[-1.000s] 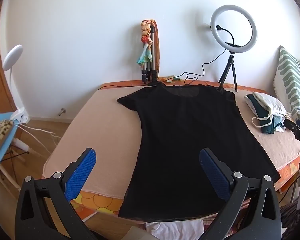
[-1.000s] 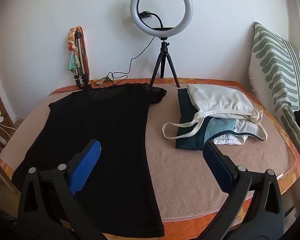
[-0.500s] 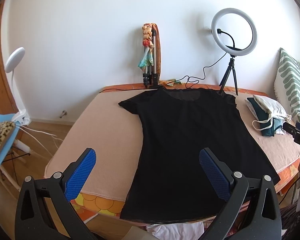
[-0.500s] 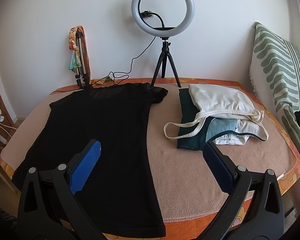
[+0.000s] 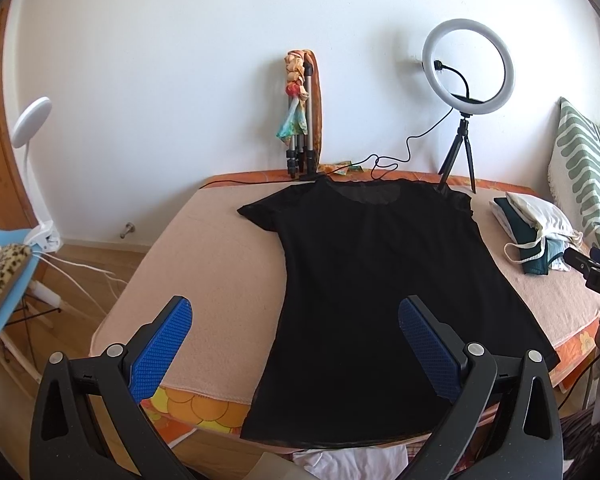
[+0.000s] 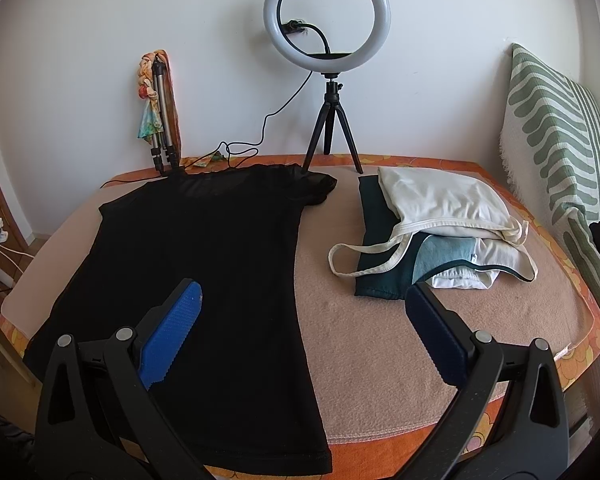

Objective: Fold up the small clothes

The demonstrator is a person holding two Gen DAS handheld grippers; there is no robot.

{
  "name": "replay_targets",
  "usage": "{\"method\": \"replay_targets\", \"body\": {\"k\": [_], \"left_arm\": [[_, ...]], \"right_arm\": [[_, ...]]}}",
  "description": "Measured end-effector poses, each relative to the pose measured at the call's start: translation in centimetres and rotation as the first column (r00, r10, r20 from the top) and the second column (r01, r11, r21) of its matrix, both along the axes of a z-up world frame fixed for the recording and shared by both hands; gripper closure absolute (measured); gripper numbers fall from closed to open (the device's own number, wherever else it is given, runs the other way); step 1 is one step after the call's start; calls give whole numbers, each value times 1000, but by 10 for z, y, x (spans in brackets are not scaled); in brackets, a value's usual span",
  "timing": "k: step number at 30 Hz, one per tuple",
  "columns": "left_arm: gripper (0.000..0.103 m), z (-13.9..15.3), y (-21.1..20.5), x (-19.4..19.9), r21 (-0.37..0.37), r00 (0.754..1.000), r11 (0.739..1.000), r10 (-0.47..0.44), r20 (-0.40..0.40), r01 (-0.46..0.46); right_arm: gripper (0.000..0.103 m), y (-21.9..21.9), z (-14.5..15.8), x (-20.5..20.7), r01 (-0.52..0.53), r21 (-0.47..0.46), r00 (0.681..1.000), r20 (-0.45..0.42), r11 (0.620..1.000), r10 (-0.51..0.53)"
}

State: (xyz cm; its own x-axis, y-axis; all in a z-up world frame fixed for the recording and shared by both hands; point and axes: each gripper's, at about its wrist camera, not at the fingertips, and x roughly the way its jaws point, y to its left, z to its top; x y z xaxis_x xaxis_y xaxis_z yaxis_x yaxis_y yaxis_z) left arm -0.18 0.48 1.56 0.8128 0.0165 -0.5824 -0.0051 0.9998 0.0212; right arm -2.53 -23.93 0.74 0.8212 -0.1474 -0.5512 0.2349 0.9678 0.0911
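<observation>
1. The left tongs are hanging spread wide over the near edge of the bed, pinching nothing, their blue pads showing a fine knurled texture.
2. The right tongs are likewise gaping empty, one pad above the shirt's hem side, the other above bare blanket.
3. The black T-shirt is lying flat and face up on the bed, hem draping slightly over the near edge, collar pointing toward the wall.
4. It is looking thin, soft and very light, semi-sheer at the neckline; it will likely be sliding and bunching on the fuzzy peach blanket, so pinching hem corner and shoulder seam on one side seems the best hold.
5. To its right, a pile of folded garments is sitting: dark green, pale blue and cream with loose straps.
6. Farther back, a ring light on a small tripod and a folded tripod with a scarf are standing against the white wall.
</observation>
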Motion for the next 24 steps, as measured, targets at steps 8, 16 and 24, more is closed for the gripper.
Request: {"method": "replay_targets", "body": {"k": [8, 16, 24], "left_arm": [[0, 1, 1, -1, 1, 1000, 1000, 2, 7, -2], [0, 1, 1, -1, 1, 1000, 1000, 2, 7, -2], [0, 0, 0, -2, 2, 1000, 1000, 4, 12, -4]], "right_arm": [[0, 1, -1, 1, 0, -1, 1000, -1, 1000, 0], [0, 2, -1, 1, 0, 0, 1000, -2, 1000, 0], [0, 3, -2, 1, -1, 0, 1000, -2, 1000, 1]]}}
